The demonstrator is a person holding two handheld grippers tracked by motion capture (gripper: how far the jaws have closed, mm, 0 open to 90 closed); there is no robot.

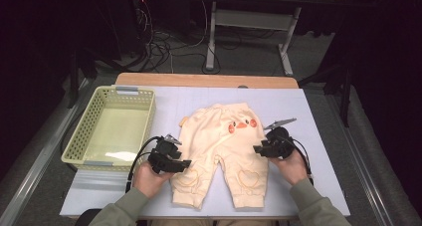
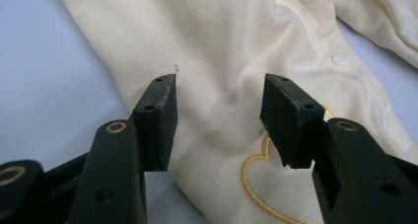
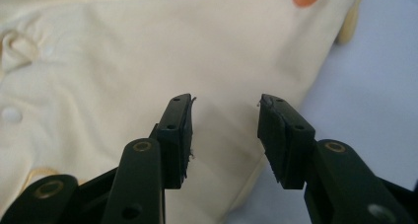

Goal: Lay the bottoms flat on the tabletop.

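Garment: a pale yellow cotton baby romper (image 1: 221,154) with an orange duck face lay flat on the light blue table mat (image 1: 318,186), legs pointing to 6 o'clock, chest to 12 o'clock.
Basket: an empty pale green plastic lattice basket (image 1: 79,141) stood at 9 o'clock of the romper, just beside it and apart from it.
Left gripper: the left gripper (image 1: 180,162) sat at the romper's 8 o'clock edge; in the left gripper view its black pads (image 2: 160,120) stood about half apart over the leg with the stitched heart outline (image 2: 256,184), clamping nothing.
Right gripper: the right gripper (image 1: 257,149) sat at the romper's 3 o'clock edge; in the right gripper view its pads (image 3: 276,135) were likewise about half apart above the cloth near its side seam, with no fabric pinched.
Done so far: judging by the layout, the romper was spread and smoothed; the legs lay straight.
Left to do: no fold was visible, and the basket held nothing, so folding and putting away probably remained.
Stage: early, as I judged it.
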